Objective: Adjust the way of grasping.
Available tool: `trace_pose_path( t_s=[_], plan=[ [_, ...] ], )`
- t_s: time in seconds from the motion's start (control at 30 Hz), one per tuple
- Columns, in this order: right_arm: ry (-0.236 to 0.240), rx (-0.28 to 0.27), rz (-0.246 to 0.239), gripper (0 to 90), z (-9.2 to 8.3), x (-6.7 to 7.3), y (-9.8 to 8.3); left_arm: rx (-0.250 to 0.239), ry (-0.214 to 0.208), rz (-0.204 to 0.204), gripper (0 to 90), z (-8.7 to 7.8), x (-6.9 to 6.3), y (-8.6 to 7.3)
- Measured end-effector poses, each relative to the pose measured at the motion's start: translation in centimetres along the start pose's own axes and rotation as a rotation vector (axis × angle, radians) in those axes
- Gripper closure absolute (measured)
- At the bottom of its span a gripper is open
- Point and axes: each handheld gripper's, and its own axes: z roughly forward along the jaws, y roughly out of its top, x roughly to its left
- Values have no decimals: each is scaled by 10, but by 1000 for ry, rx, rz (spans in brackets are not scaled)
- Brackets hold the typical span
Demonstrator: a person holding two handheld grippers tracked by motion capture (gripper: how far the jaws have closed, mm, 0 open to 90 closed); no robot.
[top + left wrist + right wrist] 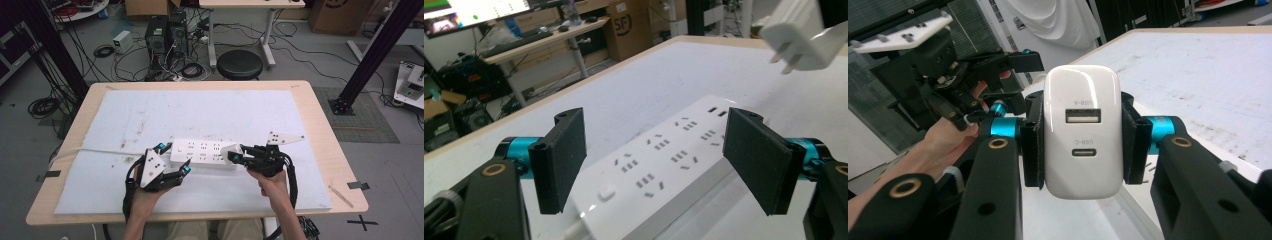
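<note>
A white power strip (202,152) lies across the middle of the white mat, sockets up. My left gripper (174,158) straddles its left end near the switch. In the left gripper view the strip (664,160) runs between the two black pads (560,160), which stand apart from its sides, so the left gripper (656,165) is open. My right gripper (235,156) hovers over the strip's right end, shut on a white USB charger (231,150). The right gripper view has the charger (1082,145) clamped by its sides, ports facing the camera. Its prongs (786,60) point toward the strip.
The strip's white cable (100,150) trails left off the mat (150,115). A thin wooden stick (341,195) and black tape (358,185) lie near the table's right front corner. A black stool (240,64) stands beyond the far edge.
</note>
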Motion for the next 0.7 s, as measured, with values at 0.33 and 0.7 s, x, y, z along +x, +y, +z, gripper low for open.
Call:
trace_pose_path(
  t_s=[0.33,0.7],
  plan=[
    [-40,-25,-36,630,-14,2,1,40,121,-144,238,-26,37,-19],
    [-81,-15,-71,631,-23,-2,1,52,220,-253,216,-51,64,-36]
  ],
)
